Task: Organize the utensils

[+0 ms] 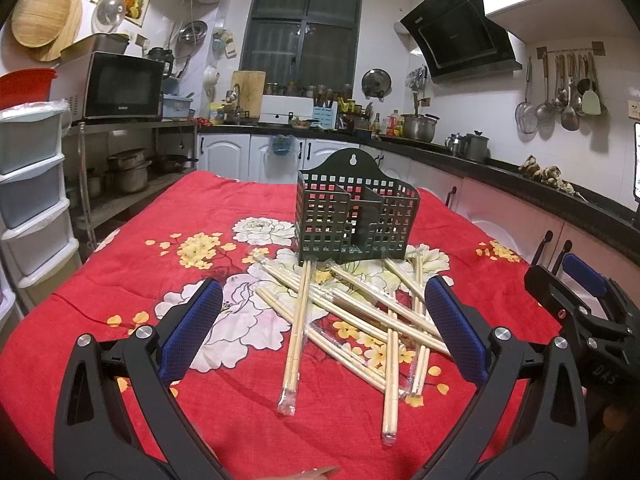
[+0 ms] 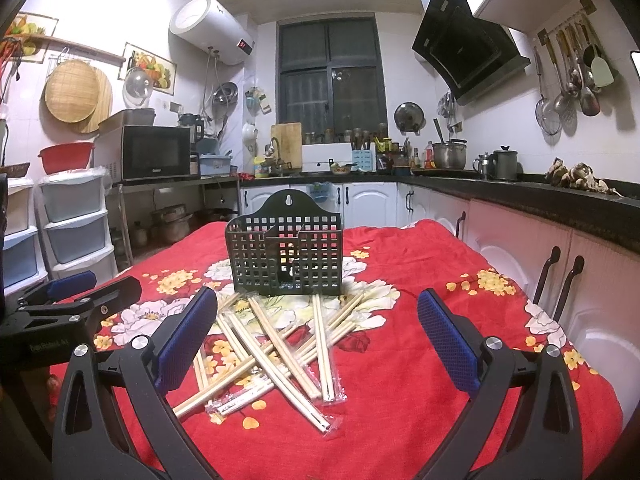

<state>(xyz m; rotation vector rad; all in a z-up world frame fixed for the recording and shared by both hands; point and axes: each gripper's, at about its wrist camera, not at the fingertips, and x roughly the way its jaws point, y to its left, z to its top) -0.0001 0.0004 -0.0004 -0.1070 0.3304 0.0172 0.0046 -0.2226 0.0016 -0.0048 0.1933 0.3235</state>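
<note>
Left gripper (image 1: 324, 312): my jaws stood wide apart, blue pads facing each other, nothing between them; I hung above the near part of the table.
Right gripper (image 2: 318, 322): my jaws were likewise spread wide and held nothing.
Chopsticks (image 1: 348, 316): a loose, crisscrossed pile of pale wooden pairs, several in clear plastic sleeves, lay on the red flowered tablecloth (image 1: 120, 264); in both wrist views the pile sat ahead of and below my open fingers, framed in the gap between the pads, touching neither gripper.
Holder (image 1: 354, 216): a dark, grid-walled caddy with inner dividers and a hanging tab stood upright just behind the pile, its front foot touching or overlapping the far ends of a few chopsticks; its compartments looked bare as far as I could see.
Grippers to each other: side by side, well apart, each visible at the edge of the other's view.
</note>
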